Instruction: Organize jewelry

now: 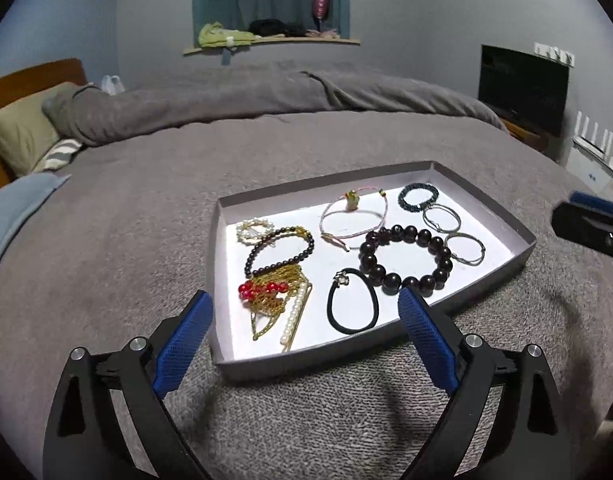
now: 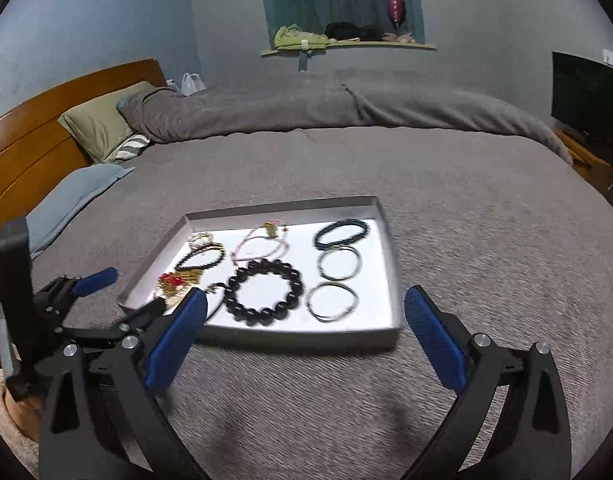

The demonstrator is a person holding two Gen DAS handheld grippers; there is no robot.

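shallow grey tray (image 1: 518, 258) holds assorted beaded bracelets (image 1: 406, 260).

My left gripper (image 1: 306, 316) has matt black plastic arms, rough blue textured pads (image 1: 184, 340) and shiny metal bolts; my right gripper (image 2: 306, 320) looks the same. Grey bedspread (image 1: 106, 240), lower frame, is coarse matt cloth. Tray (image 1: 370, 350), centre, looks like matt grey card with a smooth white floor. Big bead bracelet (image 1: 404, 254) is glossy and dark. Chain pile (image 1: 272, 296) is shiny gold metal. Headboard (image 2: 34, 136), left, is satin wood.
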